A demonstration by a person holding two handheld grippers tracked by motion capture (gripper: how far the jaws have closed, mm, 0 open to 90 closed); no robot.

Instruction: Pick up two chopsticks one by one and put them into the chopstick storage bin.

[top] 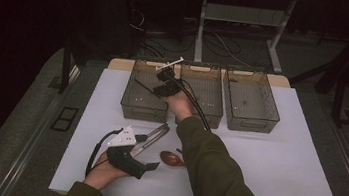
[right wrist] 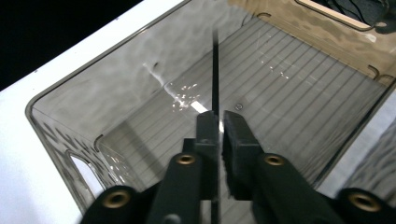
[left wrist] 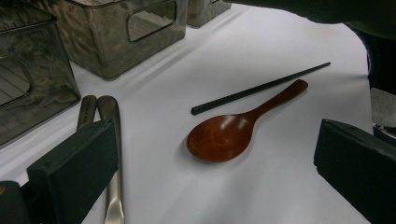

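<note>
Over the left bin (right wrist: 93, 116), my right gripper (right wrist: 218, 126) has its jaws nearly closed on a black chopstick (right wrist: 215, 70) — my left gripper (left wrist: 210, 172) hangs wide open, empty, above the wooden spoon (left wrist: 224, 135) on the worktop (left wrist: 280, 186).

A wooden spoon (left wrist: 224, 135) lies bowl-up on the white table (top: 280, 161), with 1 black chopstick (left wrist: 261, 88) just beside its handle. Metal tongs (top: 151, 138) rest to the spoon's left. At the far edge, the middle bin (top: 207, 99) and the right bin (top: 251, 101) stand side by side. Beyond the table, cables (top: 169, 39) trail across the dark floor.
</note>
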